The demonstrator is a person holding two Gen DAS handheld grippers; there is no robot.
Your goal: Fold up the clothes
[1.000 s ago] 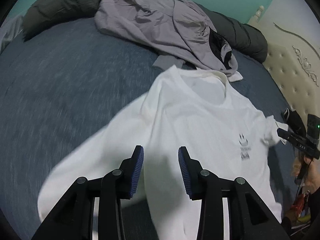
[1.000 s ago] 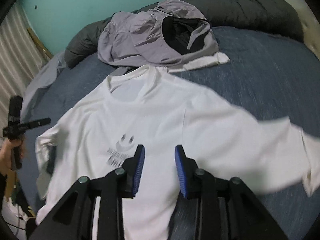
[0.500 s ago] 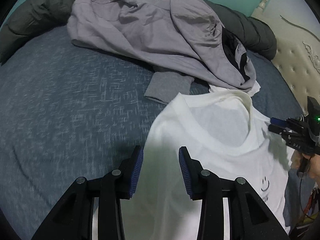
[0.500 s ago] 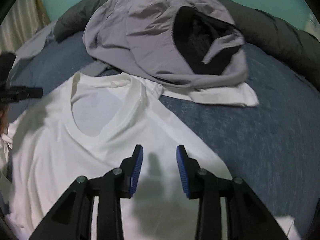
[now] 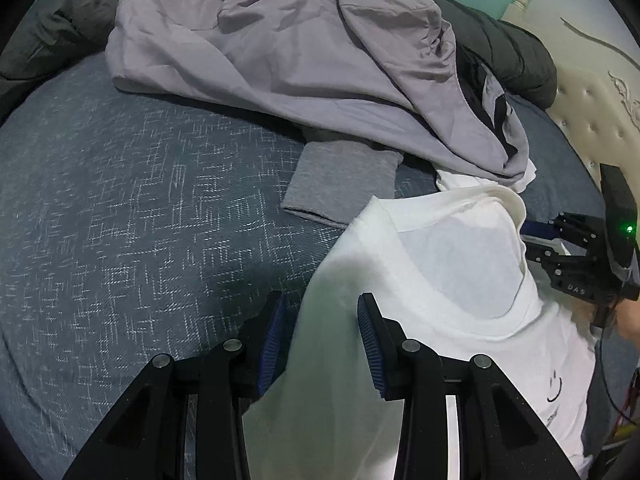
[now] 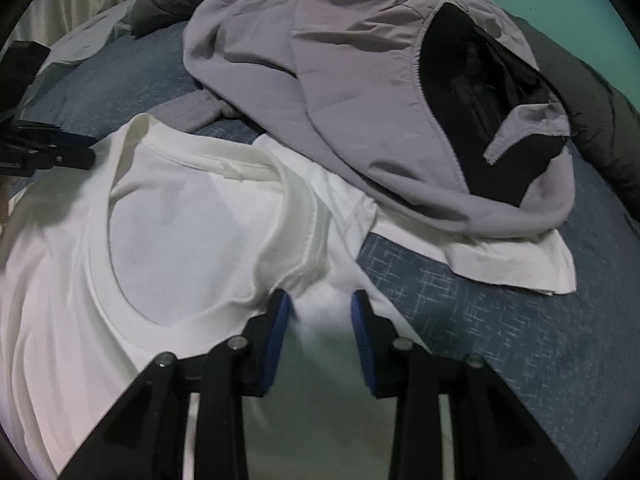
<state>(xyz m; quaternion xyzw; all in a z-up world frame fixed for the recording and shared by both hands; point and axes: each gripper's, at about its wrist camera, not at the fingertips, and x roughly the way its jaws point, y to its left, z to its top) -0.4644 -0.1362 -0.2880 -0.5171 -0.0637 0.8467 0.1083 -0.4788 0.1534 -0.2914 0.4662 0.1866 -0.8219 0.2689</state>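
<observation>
On the bed I count one white T-shirt, one lilac-grey jacket, one small grey folded cloth and another white garment under the jacket. One dark rolled duvet lines the far edge. Two grippers: left gripper, right gripper.

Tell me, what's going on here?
Left gripper open at white T-shirt shoulder. Right gripper closing on other shoulder. Grey jacket crowds collar.

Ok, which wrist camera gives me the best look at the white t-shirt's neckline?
The right wrist view: the white t-shirt's neckline lies almost whole in frame, just beyond the closing right gripper, shoulder fabric between its fingers. The left wrist view shows the neckline off to the right, its far edge behind the right gripper.
</observation>
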